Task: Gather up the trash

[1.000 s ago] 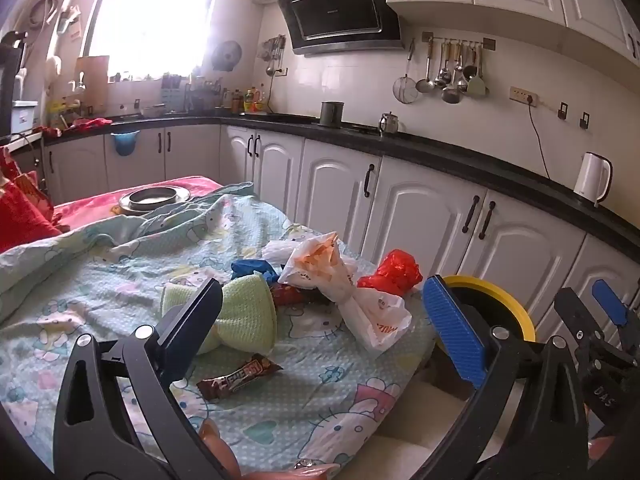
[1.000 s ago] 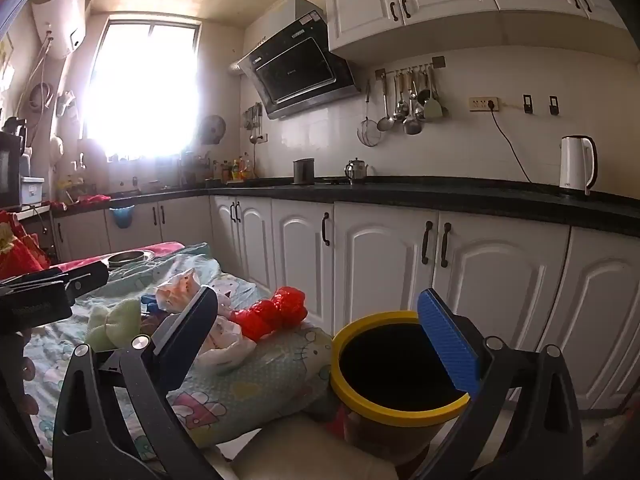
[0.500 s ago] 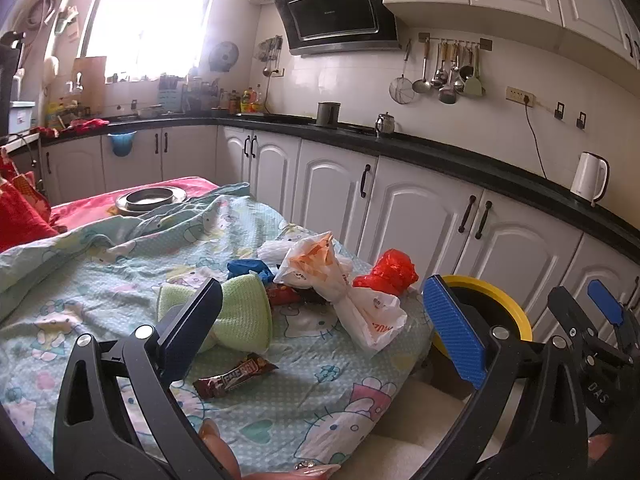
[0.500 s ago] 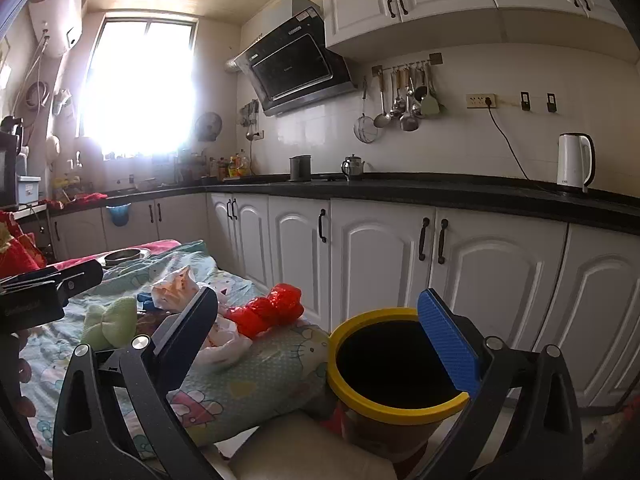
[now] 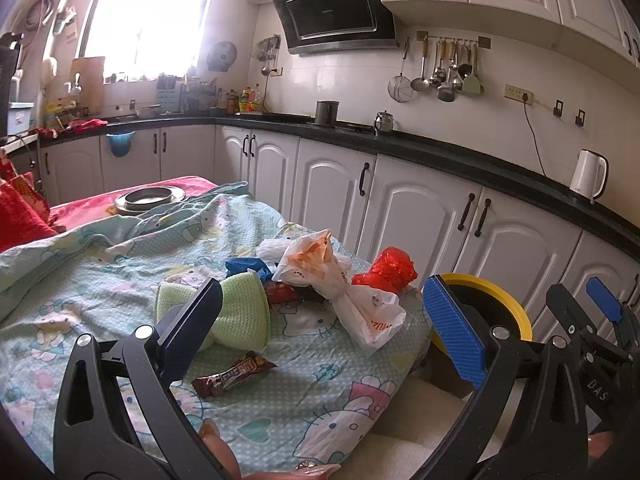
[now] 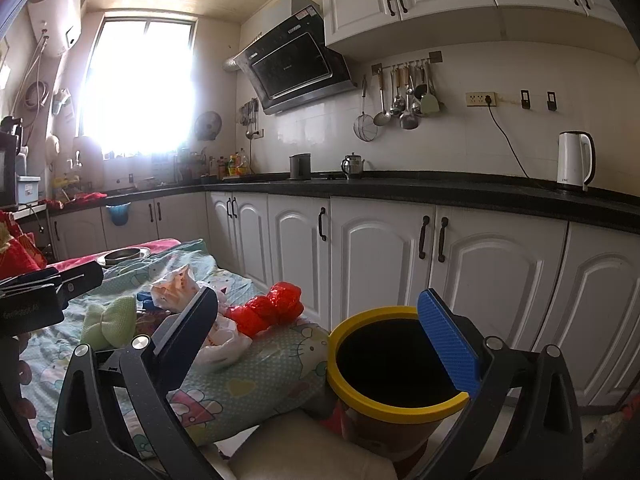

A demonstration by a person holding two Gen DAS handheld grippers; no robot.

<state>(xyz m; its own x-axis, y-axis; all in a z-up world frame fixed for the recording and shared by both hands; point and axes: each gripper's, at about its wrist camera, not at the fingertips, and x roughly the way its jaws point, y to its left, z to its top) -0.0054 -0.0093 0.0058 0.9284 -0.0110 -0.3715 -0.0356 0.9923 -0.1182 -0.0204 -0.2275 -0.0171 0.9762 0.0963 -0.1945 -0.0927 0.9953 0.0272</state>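
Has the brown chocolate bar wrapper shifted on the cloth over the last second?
No. The brown chocolate bar wrapper lies in the same spot beside the green cloth bow.

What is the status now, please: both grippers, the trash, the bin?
Left gripper open, empty. Right gripper open, empty. Snack wrapper and bags on cloth. Yellow-rimmed bin open beside table, nothing blocking.

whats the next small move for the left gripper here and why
Probably ease the left gripper down and forward onto the brown snack wrapper. Its jaws stand open and empty, the wrapper lies loose on the bedsheet, nearest of the trash, and the yellow-rimmed bin stands just past the edge.
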